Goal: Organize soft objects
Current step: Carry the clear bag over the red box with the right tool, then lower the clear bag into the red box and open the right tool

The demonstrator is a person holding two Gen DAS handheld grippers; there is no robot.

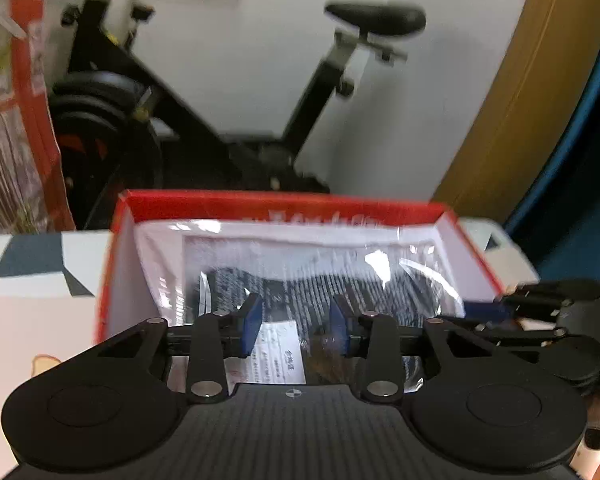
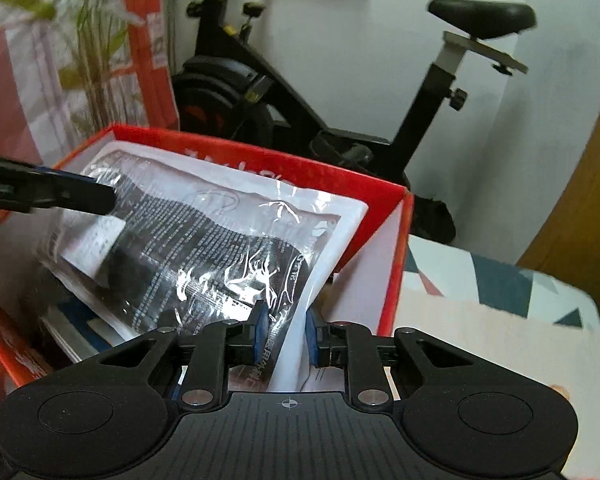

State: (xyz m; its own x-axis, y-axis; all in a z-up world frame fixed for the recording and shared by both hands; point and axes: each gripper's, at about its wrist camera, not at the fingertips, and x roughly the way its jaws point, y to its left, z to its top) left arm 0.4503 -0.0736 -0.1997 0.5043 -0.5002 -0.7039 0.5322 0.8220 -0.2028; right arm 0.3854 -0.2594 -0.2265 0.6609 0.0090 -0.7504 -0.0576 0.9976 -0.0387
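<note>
A clear plastic package (image 1: 320, 272) with a dark printed soft item inside lies tilted in an open red cardboard box (image 1: 284, 202). My left gripper (image 1: 296, 322) hovers over the package's near edge, jaws apart, holding nothing. In the right wrist view the same package (image 2: 204, 248) leans in the box (image 2: 396, 248). My right gripper (image 2: 286, 334) has the package's lower corner between its blue pads (image 2: 260, 332), with a gap still showing on the right pad's side. The left gripper's finger (image 2: 60, 194) reaches over the package from the left.
A black exercise bike (image 2: 340, 120) stands behind the box against a white wall. The box sits on a table with a geometric-pattern cloth (image 2: 500, 308). A plant (image 2: 88, 48) and a red-white bag are at the left. A wooden door (image 1: 532, 92) is at right.
</note>
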